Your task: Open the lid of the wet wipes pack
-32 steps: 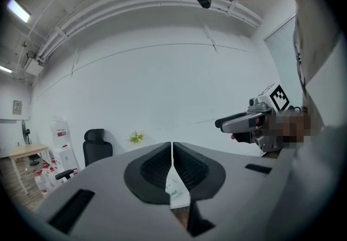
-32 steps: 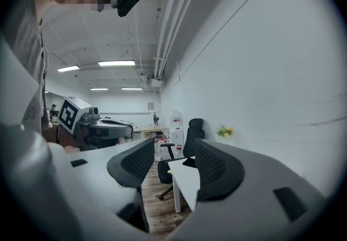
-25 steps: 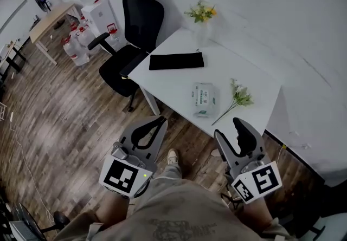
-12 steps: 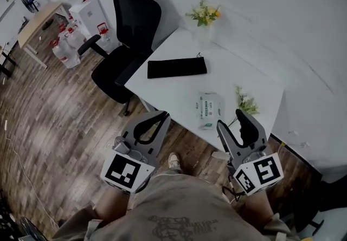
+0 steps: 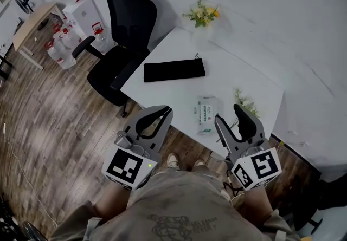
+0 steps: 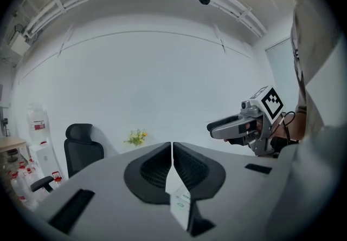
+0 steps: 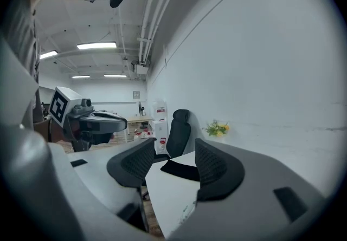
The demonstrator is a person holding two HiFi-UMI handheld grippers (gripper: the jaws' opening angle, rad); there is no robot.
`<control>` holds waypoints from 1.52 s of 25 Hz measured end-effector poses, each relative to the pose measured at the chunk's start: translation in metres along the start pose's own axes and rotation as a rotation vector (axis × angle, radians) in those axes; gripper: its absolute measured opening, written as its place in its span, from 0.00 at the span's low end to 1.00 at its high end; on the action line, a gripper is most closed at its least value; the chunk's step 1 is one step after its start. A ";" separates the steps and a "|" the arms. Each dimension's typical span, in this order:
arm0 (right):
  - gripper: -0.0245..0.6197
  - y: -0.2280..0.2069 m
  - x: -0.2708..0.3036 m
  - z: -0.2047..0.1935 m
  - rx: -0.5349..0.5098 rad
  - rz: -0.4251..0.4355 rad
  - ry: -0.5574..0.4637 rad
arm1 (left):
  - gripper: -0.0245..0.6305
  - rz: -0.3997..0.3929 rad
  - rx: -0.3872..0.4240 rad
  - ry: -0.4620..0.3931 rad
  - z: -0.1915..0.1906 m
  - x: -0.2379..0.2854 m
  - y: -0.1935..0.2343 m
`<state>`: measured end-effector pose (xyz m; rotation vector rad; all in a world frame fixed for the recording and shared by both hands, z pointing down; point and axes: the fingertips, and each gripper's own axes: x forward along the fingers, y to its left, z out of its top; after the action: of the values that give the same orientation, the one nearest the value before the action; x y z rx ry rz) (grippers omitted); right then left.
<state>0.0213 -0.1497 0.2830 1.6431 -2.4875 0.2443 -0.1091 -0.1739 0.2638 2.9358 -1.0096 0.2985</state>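
Wipes pack [image 5: 206, 114] is lying lengthwise just ahead, nearest the open, empty right gripper [image 5: 228, 117]; left gripper [image 5: 166, 110] is sitting closed, empty.

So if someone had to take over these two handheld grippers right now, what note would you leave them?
Left gripper: jaws shut, empty. Right gripper: jaws open, empty. Both are held by the near edge of the white table, touching nothing.
The white-and-green soft wet wipes pack lies flat near that edge, between the two grippers, beside a loose flower sprig. A flat black pouch lies farther back.
Done: nothing; the pack is untouched and its lid looks closed.
Left: reach the pack, steady it, lift the lid.
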 end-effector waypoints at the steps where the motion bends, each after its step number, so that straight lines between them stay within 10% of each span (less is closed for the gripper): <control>1: 0.40 -0.005 0.001 -0.001 0.002 0.001 0.003 | 0.08 0.005 0.001 0.007 -0.001 0.004 0.001; 17: 0.40 -0.073 0.051 -0.052 0.046 -0.032 0.148 | 0.08 0.007 -0.031 0.125 -0.042 0.074 -0.001; 38: 0.42 -0.084 0.125 -0.251 0.135 -0.081 0.557 | 0.08 -0.172 -0.167 0.485 -0.232 0.151 -0.029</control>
<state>0.0585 -0.2396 0.5590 1.4596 -2.0161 0.7581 -0.0149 -0.2232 0.5210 2.5814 -0.6728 0.8214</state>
